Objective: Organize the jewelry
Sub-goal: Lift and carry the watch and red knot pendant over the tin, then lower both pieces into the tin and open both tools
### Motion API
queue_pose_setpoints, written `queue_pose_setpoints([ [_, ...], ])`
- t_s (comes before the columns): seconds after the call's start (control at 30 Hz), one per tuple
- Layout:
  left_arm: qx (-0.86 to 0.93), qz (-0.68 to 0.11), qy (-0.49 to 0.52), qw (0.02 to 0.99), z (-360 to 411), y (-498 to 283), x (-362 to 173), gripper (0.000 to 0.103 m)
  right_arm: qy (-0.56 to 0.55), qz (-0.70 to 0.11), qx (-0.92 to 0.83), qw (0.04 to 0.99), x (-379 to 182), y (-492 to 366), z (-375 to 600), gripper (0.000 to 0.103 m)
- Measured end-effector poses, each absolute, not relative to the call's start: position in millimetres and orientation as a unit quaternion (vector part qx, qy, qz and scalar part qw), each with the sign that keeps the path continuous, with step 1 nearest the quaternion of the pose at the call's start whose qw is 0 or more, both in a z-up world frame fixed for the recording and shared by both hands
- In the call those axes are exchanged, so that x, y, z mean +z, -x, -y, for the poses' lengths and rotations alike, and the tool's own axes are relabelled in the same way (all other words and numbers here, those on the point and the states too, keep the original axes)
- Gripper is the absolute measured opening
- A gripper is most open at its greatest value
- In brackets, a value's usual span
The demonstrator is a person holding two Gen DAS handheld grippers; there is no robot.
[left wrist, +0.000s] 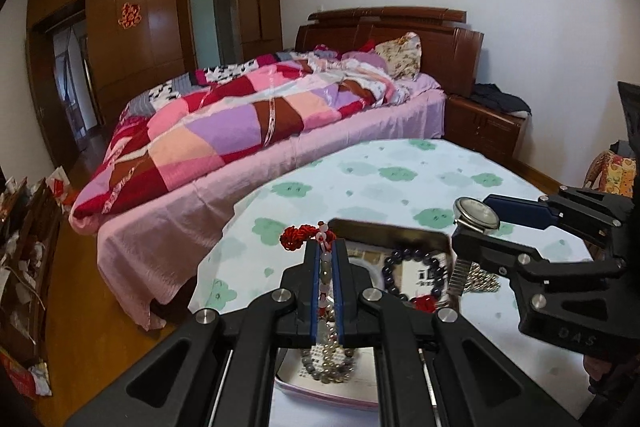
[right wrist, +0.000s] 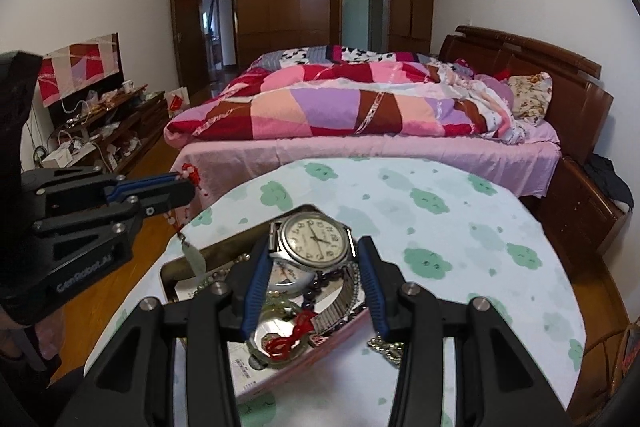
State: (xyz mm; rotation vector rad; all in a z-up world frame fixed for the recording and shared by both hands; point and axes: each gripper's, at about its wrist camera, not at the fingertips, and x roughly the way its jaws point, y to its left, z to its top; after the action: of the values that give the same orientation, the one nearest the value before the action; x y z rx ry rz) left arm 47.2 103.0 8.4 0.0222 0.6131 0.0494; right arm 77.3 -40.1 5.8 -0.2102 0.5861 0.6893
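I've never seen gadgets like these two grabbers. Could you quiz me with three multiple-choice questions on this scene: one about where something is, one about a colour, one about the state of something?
1. Where is the wristwatch?
A. lying on the bed
B. held between the fingers of the right gripper
C. on the floor

2. What colour are the cloud shapes on the tablecloth?
A. green
B. orange
C. black

3. How does the left gripper stand?
A. wide open and empty
B. shut on a beaded pendant string
C. shut on a spoon

Answers:
1 B: the watch case sits between the two blue pads, lifted above the tray.
2 A: pale cloth with green clouds.
3 B: the pads are nearly together with the beads pinched between them and a red knot at the tips.
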Motion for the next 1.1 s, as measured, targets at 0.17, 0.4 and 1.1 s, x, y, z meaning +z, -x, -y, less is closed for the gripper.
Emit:
queue_pose_setpoints([
  [0.17, 0.024, -0.321, -0.004, 0.947, -107.1, -57.1, -7.0, 0.005, 0.105, -0.300, 0.340, 0.885, -7.6, -74.7, 32.5, 0.045],
  [0.4, 0.019, -0.348, -0.006, 0.937, -102.2, -65.5, -30.3, 0.005, 0.115, -0.322, 0.341, 0.876, -25.1, -72.1, 25.6, 0.045],
  [1.1, 0.011, -0.383, 0.005, 0.924, -100.4, -77.5, -55.9, 0.005, 0.120, -0.344, 0.347, 0.864, -52.7, -68.2, 17.6, 0.046],
])
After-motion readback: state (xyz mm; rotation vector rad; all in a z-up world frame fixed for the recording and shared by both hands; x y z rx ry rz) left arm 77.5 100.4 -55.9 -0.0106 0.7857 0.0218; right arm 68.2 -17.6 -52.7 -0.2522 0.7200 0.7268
